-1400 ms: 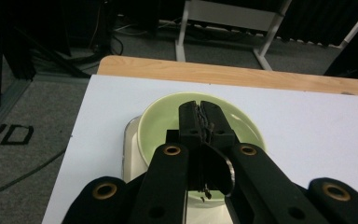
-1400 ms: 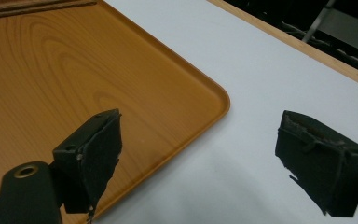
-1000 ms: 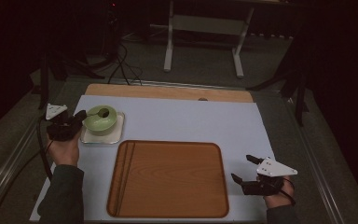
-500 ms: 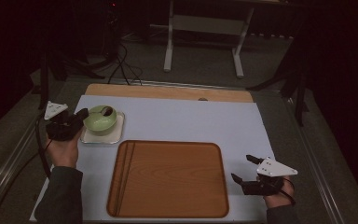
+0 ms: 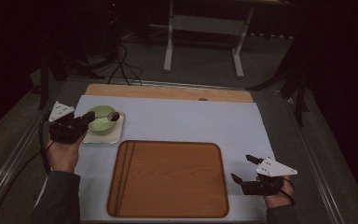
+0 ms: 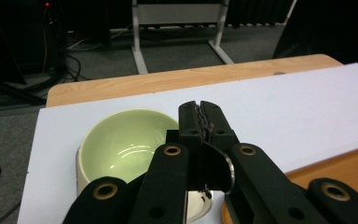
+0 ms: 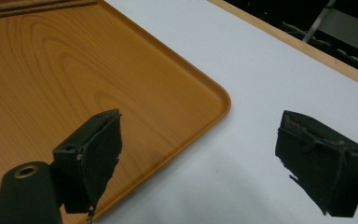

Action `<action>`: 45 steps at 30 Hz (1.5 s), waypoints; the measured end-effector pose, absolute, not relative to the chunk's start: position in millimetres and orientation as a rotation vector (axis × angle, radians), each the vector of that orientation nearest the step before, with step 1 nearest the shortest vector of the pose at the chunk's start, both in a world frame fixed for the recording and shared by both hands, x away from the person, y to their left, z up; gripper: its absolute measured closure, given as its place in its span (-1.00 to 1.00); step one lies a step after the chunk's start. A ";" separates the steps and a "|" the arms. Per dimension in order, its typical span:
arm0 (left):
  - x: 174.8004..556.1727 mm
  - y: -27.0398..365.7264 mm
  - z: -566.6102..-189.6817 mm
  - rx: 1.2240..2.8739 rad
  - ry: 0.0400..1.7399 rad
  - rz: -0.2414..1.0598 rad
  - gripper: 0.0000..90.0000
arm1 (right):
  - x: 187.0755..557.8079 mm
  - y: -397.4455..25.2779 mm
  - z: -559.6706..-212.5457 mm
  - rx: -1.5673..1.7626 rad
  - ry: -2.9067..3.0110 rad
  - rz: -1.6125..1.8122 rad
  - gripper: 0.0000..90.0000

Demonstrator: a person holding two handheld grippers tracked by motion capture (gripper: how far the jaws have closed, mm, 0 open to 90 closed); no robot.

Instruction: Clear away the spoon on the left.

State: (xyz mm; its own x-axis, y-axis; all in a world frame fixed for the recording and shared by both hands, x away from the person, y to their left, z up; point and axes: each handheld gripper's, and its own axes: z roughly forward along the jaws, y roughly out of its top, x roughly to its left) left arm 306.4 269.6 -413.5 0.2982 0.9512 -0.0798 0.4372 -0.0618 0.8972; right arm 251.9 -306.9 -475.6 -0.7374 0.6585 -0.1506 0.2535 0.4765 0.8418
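Note:
A pale green bowl [image 5: 100, 120] [image 6: 121, 142] stands empty on a small white square plate [image 5: 103, 136] at the left of the white mat. My left gripper [image 5: 92, 115] [image 6: 200, 109] is shut at the bowl's left side, its jaws reaching over the bowl's right part. A small dark thing [image 5: 114, 116] lies at the bowl's right rim. A curved metal edge [image 6: 229, 173] shows under the jaws; I cannot tell whether they hold it. My right gripper [image 5: 240, 167] [image 7: 205, 149] is open over the mat, just right of the wooden tray [image 5: 168, 179] [image 7: 74, 70].
The white mat [image 5: 191, 121] covers a wooden table whose far edge [image 5: 168, 92] shows bare. The tray lies bare at the front middle. A metal stand [image 5: 203, 28] and cables [image 5: 121, 60] are on the floor beyond the table.
The small dark thing has shifted from the bowl's middle toward its right rim. The left gripper has barely moved and the right gripper has stayed still.

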 end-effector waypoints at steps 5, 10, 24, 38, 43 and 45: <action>302.5 264.1 -411.4 1.682 1.261 0.690 0.97 | 252.0 -306.8 -475.6 0.756 2.270 1.181 -0.69; 302.9 254.1 -413.4 1.746 1.248 0.656 0.97 | 252.2 -306.5 -475.8 0.754 2.271 1.181 -0.69; 308.7 221.5 -423.5 1.871 1.209 0.582 0.97 | 252.0 -306.9 -475.5 0.755 2.270 1.182 -0.69; 315.9 201.1 -430.9 1.991 1.231 0.485 0.97 | 252.3 -306.3 -475.8 0.753 2.272 1.182 -0.69; 323.1 191.4 -433.9 1.995 1.244 0.505 0.96 | 252.4 -306.8 -475.7 0.756 2.272 1.183 -0.69; 324.7 190.0 -434.2 1.985 1.244 0.509 0.96 | 252.5 -306.8 -475.9 0.756 2.271 1.184 -0.69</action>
State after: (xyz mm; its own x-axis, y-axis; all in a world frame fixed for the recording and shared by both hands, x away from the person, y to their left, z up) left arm 324.7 190.0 -434.2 0.4545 0.8895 -0.0465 0.6018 -0.2681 0.7523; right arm 252.5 -306.8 -475.9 -0.7396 0.6564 -0.1487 0.2539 0.4768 0.8416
